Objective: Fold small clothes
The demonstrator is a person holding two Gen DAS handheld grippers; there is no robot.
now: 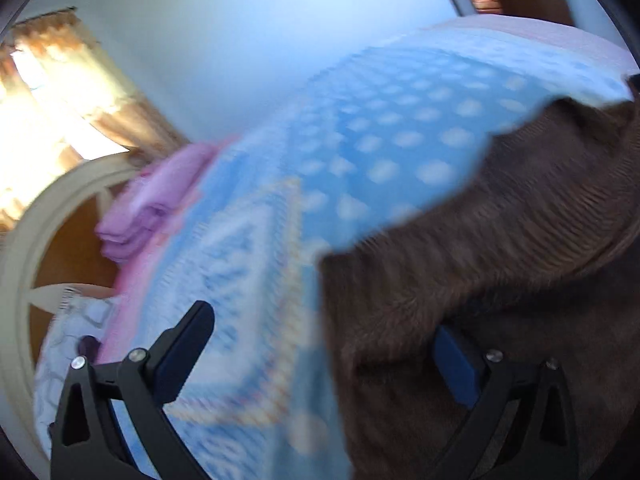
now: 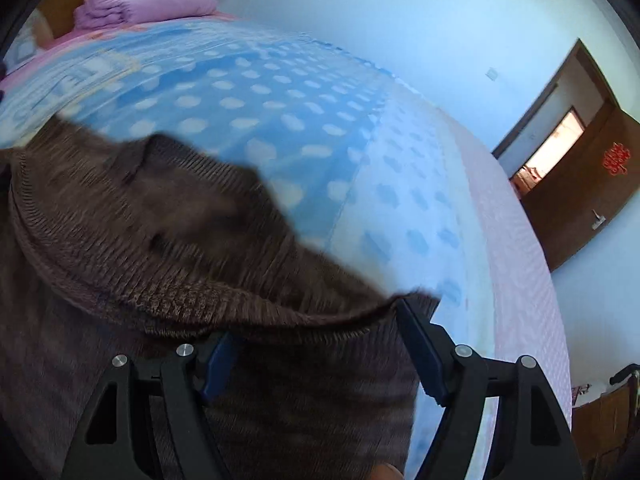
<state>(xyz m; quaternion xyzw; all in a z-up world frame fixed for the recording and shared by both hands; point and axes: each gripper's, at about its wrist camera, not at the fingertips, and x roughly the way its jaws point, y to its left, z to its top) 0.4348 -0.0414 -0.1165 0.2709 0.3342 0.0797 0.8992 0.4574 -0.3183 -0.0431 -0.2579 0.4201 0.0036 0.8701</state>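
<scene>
A brown knit garment lies on the bed's blue dotted blanket. My left gripper is open wide at the garment's left edge. Its left finger stands over the blanket, and the knit drapes over the tip of its right finger. In the right wrist view the same garment fills the lower left, and its ribbed hem runs across my right gripper. These jaws stand wide apart with knit lying between them; the pads do not visibly pinch it. The left fingertip is hidden under the hem.
A folded pink quilt sits at the head of the bed by a cream headboard. A curtained window glows at left. A brown door stands open beyond the bed's pink edge.
</scene>
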